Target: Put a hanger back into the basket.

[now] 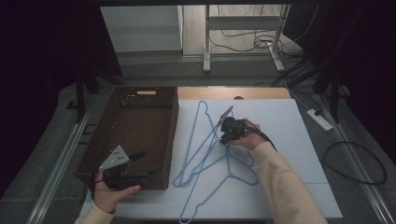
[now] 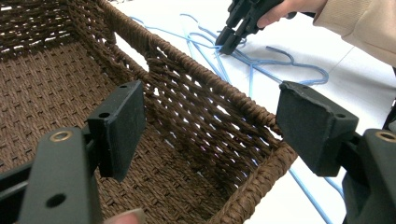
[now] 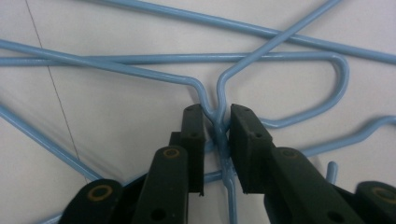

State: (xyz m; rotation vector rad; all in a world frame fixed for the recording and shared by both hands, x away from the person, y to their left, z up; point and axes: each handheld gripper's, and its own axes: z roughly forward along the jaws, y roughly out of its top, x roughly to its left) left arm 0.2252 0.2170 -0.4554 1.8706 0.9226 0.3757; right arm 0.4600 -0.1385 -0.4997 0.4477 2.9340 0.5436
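- Table [image 1: 280, 116]: white surface occupying the centre and right of the high view; a strip of bare wood shows along its far edge.
- Wicker basket [image 1: 135, 135]: dark brown, rectangular, standing at the left edge of the table in the centre-left of the frame; no contents visible in the parts on view.
- Wire hangers [image 1: 205, 154]: light blue, lying flat in a loose overlapping pile on the white surface just right of the basket; exact count cannot be determined.
- Left gripper [image 1: 135, 175]: held at the lower left of the high view, over the near corner of the basket; in the left gripper view its jaws stand wide apart with the basket wall between them, touching nothing.
- Right gripper [image 1: 227, 132]: held at the centre of the high view, tilted down onto the hangers; in the right gripper view its jaws [image 3: 217, 135] are closed in on the twisted neck of one hanger, the wire pinched between the pads.
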